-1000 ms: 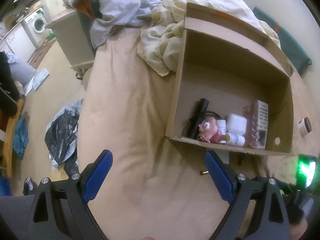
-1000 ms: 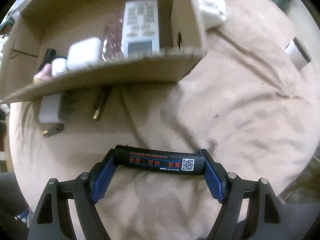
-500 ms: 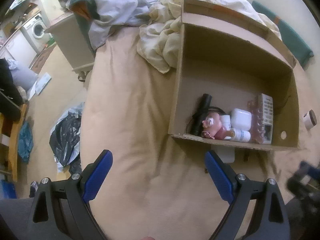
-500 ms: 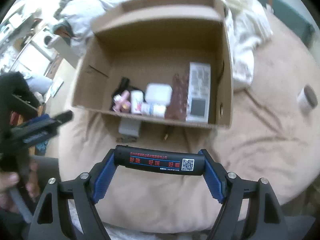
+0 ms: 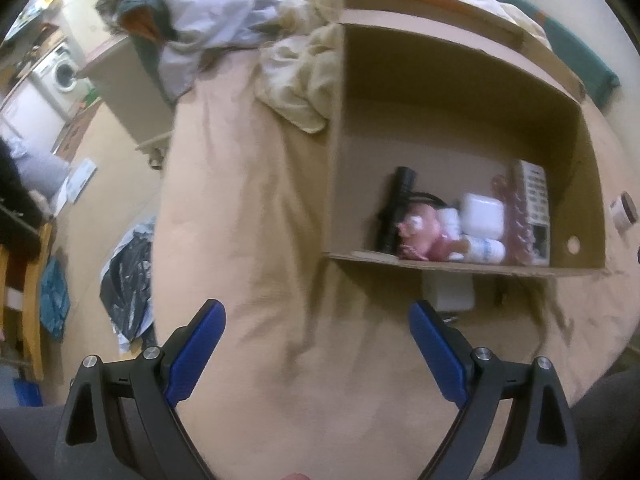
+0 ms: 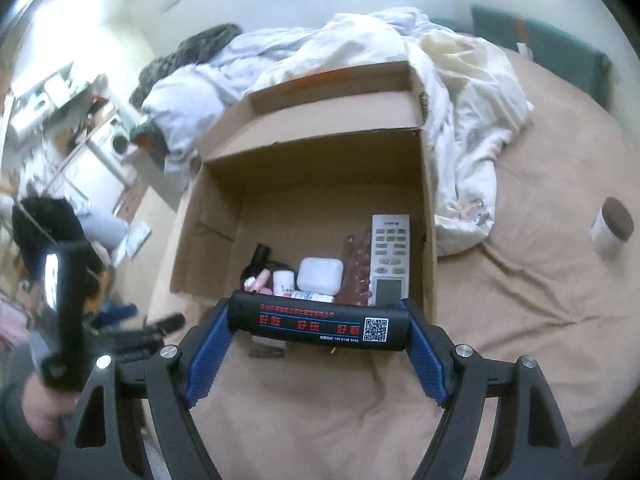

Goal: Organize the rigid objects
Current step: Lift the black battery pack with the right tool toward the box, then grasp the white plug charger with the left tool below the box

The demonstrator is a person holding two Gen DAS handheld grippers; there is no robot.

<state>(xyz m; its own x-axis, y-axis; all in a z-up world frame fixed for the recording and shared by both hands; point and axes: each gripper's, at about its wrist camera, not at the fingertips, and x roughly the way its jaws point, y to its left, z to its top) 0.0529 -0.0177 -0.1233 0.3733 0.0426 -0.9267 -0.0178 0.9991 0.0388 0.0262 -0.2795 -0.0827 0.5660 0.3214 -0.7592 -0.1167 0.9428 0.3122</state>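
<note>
Black cylinder is clamped between the blue pads of the right gripper, long axis crosswise, left to right, QR-code end toward the right pad. It is held just above the near wall of the cardboard box. Compared with 1.0 s ago, the box interior is seen from higher up. Left gripper is spread wide, empty, over the bed sheet, as before.
</note>
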